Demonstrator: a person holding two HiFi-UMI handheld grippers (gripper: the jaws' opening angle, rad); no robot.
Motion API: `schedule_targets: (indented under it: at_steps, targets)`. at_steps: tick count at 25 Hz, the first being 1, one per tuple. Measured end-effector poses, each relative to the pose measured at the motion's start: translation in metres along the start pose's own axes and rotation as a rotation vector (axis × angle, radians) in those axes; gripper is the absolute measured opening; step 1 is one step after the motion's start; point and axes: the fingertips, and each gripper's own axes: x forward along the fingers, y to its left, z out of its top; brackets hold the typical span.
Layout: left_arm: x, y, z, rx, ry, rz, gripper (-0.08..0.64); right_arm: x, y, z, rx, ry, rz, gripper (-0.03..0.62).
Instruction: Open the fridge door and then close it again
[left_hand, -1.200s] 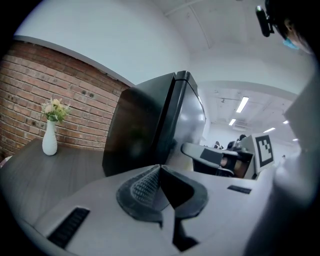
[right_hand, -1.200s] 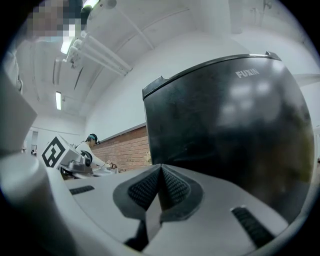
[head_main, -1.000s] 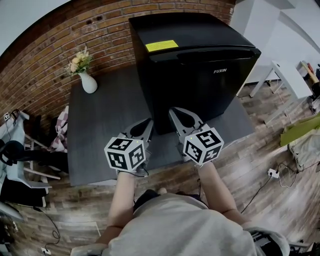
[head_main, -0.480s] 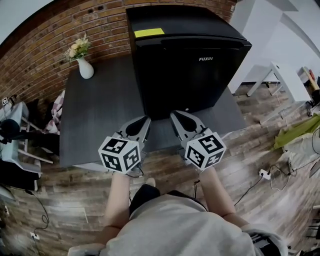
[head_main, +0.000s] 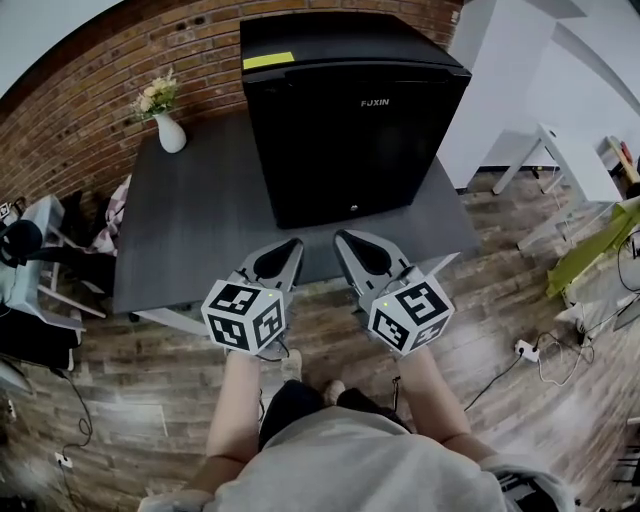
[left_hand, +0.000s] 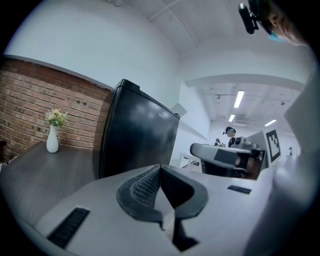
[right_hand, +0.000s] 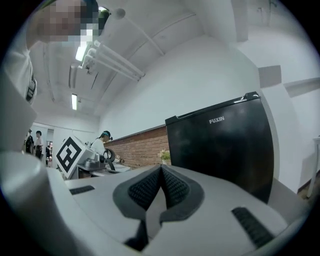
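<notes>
**Head view.** My left gripper (head_main: 294, 244), at 7 o'clock, and my right gripper (head_main: 346, 238), at 5 o'clock, point side by side toward the squat, glossy black fridge (head_main: 350, 140) at 12 o'clock. Both pairs of jaws are pressed fully together with nothing between them. In each gripper view the ribbed pads meet in a single seam.

The fridge stands at the far side of the dark grey rectangular worktop (head_main: 190, 230). Its door is shut and faces me, well apart from both grippers. A yellow rectangular label (head_main: 268, 60) lies on its top at 11 o'clock. A white ceramic vase of pale flowers (head_main: 170, 135) stands on the worktop at 10 o'clock, near the red brick wall (head_main: 80, 120).

**Hidden or unclear.**
- The marker cubes cover my hands; only my bare forearms (head_main: 238, 410) show.
- I cannot tell whether the door carries a handle.
- I cannot tell whether the jaw tips hang over the worktop's near edge or stop short of it.
- The white lettering (head_main: 375, 102) on the door reads clearly only in the right gripper view.
- In the left gripper view the door is steeply foreshortened, and the right gripper's body at 3 o'clock cuts off the room behind.
</notes>
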Motion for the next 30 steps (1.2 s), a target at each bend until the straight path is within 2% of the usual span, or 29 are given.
schedule_targets:
  at_steps: [6,12,20,30]
  targets:
    - [-0.006,-0.032,-0.008,0.035,0.013,0.037,0.006,-0.033,-0.001,-0.005,-0.004,0.033,-0.024,-0.002]
    - [-0.012,-0.055,-0.012,0.023,0.013,0.027,0.006,-0.050,-0.001,-0.006,-0.021,0.046,-0.055,-0.002]
    - [-0.016,-0.052,-0.010,0.023,0.031,0.039,0.006,-0.048,0.006,-0.002,-0.058,0.061,-0.074,-0.002]
    - [-0.016,-0.043,-0.012,0.053,0.081,0.025,0.006,-0.043,0.002,-0.004,-0.030,0.064,-0.127,-0.002]
